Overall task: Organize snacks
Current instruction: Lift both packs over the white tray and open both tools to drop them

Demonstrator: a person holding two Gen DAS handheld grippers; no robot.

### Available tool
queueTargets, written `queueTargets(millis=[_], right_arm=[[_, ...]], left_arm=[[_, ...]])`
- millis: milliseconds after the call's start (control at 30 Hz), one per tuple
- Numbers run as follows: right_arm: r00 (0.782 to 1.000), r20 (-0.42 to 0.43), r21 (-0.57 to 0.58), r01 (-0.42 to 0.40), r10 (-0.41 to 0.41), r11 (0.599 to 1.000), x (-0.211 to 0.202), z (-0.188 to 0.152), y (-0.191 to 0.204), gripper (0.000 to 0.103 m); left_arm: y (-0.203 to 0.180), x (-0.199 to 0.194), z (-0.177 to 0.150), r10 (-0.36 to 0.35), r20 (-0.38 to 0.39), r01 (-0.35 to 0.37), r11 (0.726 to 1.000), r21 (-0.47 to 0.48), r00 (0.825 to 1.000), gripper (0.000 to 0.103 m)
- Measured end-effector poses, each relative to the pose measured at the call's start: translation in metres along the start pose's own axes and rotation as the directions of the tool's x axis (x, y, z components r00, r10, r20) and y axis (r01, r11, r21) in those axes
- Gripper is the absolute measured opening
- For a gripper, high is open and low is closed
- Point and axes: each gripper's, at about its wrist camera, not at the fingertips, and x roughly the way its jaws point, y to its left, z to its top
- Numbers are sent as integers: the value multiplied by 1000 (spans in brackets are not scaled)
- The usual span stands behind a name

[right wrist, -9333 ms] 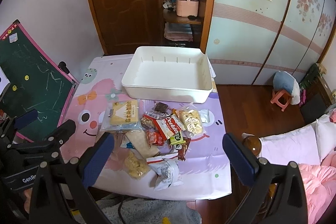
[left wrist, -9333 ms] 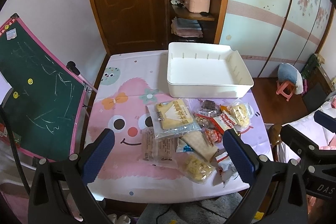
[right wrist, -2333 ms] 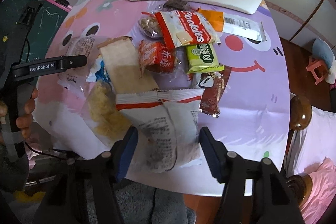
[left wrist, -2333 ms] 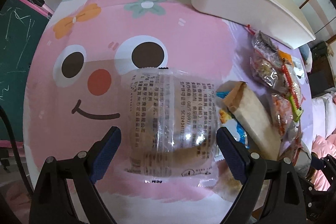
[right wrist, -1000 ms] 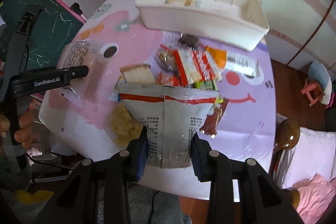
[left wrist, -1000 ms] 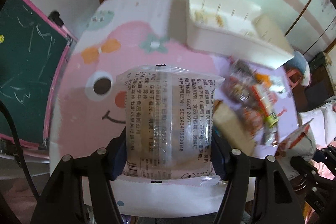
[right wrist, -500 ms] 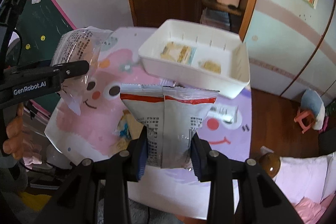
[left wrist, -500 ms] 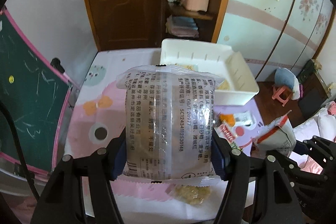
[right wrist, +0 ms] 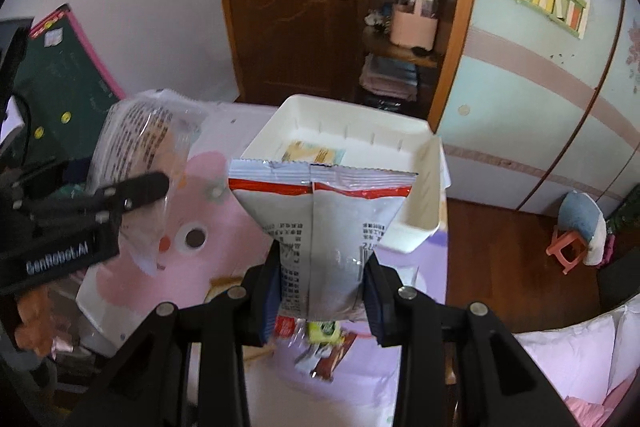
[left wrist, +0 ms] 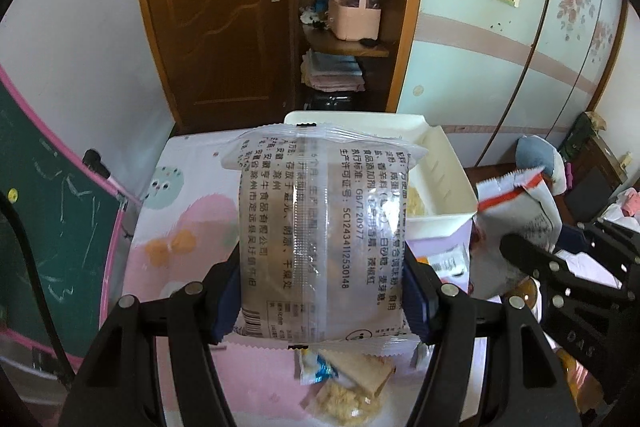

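Clamping a clear printed packet (left wrist: 320, 231) between its pads, the left gripper (left wrist: 322, 297) holds it in the air over the table (left wrist: 176, 255), while the right gripper (right wrist: 320, 287) pinches a red-and-silver bag (right wrist: 320, 223) the same way. This looks like the carry step; next, each should travel over the white bin (right wrist: 424, 195), which already holds a yellow pack (right wrist: 312, 153), and let go inside. Loose snacks (left wrist: 348, 387) remain on the table; the bin's near wall must be cleared.

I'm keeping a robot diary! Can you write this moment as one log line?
left gripper: shut on clear snack pack | right gripper: shut on grey snack bag | both above table | white bin: ahead
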Motion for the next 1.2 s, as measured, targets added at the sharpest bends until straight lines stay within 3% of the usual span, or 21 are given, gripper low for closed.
queueTargets(millis=[467,900,1067,1133,1200], right_arm=[[995,-52,177,88,-79,980,82,88,-45,35],[977,-184,242,155,-112,958,171,107,-62,36],[967,-236,278,157,-91,948,194,105,-69,37],[964,-253,292,158,-83,943,199,103,-72,40],[965,-253,316,155,-74,936,201,101,-75,45]], left_arm=[[0,92,72,-27,-27,28,999,41,999,65],[2,194,107,-32,-105,39,997,70,994,66],[4,223,111,-24,-165,33,998,53,986,80],[7,225,111,-36,-167,44,998,40,985,92],[10,225,110,-36,-167,42,999,33,985,94]])
